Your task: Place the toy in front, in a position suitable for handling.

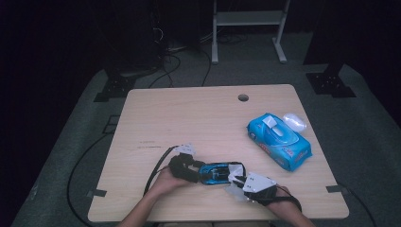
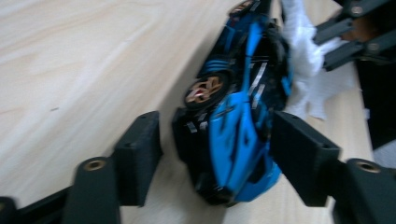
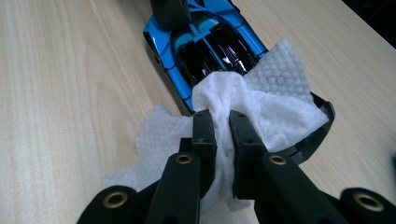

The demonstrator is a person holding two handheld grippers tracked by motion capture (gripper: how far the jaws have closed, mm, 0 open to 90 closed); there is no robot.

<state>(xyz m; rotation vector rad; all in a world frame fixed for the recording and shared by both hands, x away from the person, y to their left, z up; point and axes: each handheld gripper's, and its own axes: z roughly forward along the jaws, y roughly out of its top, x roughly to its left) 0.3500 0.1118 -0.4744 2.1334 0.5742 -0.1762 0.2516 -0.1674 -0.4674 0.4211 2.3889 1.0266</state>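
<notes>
A blue and black toy car (image 1: 218,173) lies on the wooden table (image 1: 198,118) near its front edge. My left gripper (image 1: 191,170) holds one end of it. In the left gripper view the two jaws of the left gripper (image 2: 217,133) straddle the car (image 2: 233,116), the right one against its blue body. My right gripper (image 3: 223,121) is shut on a bunched white wipe (image 3: 275,93), which rests on the other end of the car (image 3: 205,46). In the high view the right gripper (image 1: 236,182) and wipe (image 1: 235,189) sit just right of the car.
A blue pack of wet wipes (image 1: 279,141) lies at the right of the table, with a clear plastic piece (image 1: 295,121) beside its far end. A cable hole (image 1: 243,98) is near the far edge. The floor behind carries cables and a white stand (image 1: 248,28).
</notes>
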